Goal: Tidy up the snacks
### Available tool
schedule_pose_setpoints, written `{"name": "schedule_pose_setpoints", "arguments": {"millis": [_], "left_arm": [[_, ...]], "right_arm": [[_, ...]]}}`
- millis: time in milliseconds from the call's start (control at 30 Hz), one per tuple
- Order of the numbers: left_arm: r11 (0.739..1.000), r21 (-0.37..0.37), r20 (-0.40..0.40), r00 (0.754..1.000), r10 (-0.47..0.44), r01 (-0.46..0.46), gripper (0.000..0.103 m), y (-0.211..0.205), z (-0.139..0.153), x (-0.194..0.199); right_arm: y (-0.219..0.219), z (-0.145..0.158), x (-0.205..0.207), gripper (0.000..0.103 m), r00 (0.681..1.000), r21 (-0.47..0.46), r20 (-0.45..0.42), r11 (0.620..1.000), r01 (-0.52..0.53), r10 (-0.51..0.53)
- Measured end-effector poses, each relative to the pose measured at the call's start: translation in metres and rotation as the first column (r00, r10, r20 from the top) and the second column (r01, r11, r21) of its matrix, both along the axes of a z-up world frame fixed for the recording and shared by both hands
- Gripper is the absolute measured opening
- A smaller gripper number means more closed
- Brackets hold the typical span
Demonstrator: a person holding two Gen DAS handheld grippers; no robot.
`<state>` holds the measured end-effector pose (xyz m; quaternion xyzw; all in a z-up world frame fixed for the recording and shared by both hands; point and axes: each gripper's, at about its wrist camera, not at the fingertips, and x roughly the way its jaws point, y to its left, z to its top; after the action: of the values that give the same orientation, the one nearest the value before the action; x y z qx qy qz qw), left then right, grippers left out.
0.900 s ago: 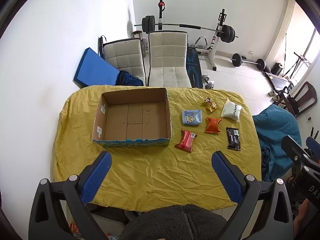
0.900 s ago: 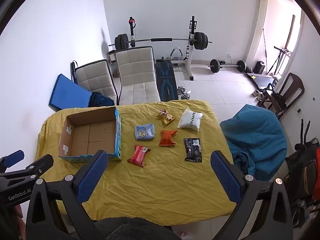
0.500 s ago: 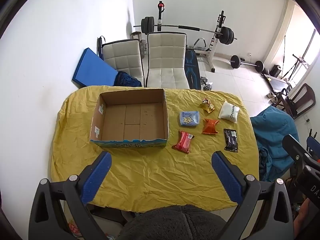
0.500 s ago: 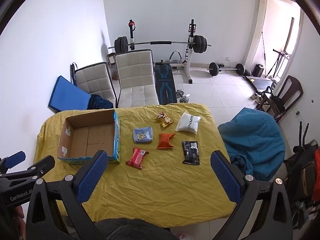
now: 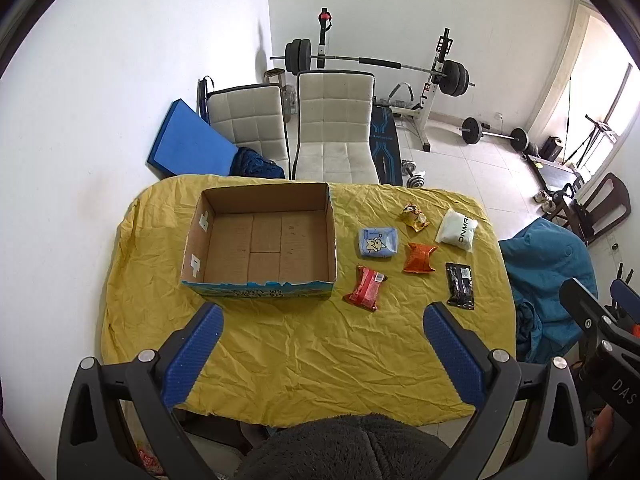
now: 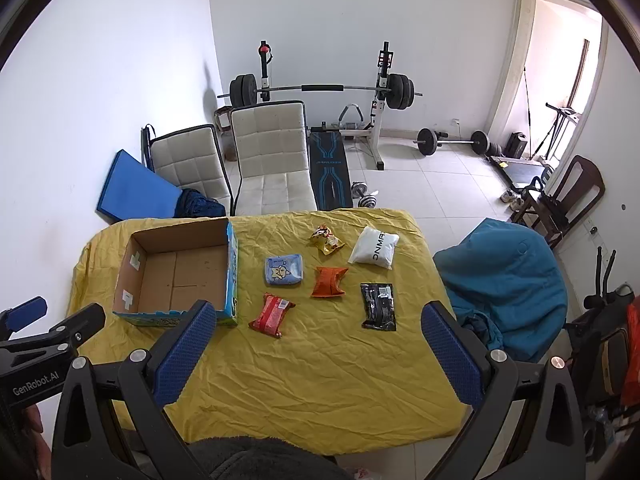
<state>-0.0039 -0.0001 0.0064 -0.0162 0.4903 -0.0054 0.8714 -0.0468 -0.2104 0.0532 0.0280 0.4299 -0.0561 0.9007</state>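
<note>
We see a cardboard box point(image 5: 264, 240) with nothing in it, out in front of our left hand-held gripper point(image 5: 322, 354). Six snack packs lie on the yellow table point(image 5: 320, 360) just right of the box, ahead of our right hand-held gripper point(image 6: 320, 352): red point(image 6: 272, 315), blue point(image 6: 284, 270), orange point(image 6: 329, 282), black point(image 6: 379, 306), white point(image 6: 374, 253), gold point(image 6: 326, 239). Both hand-held grippers gape wide and hold nothing.

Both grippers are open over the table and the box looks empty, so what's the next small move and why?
Probably lower the right hand-held gripper onto the red snack packet. It lies nearest the empty cardboard box, all six snacks are still on the yellow cloth, and nothing is between the pads.
</note>
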Motion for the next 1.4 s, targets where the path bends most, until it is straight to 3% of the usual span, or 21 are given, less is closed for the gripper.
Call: {"name": "schedule_pose_setpoints", "arguments": {"millis": [1400], "left_arm": [[1.0, 0.027, 0.065, 0.998, -0.006, 0.005, 0.103, -0.013, 0.019, -0.014]], "right_arm": [[-0.011, 0.015, -0.017, 0.103, 0.999, 0.01, 0.036, 1.0, 0.001, -0.001]]}}
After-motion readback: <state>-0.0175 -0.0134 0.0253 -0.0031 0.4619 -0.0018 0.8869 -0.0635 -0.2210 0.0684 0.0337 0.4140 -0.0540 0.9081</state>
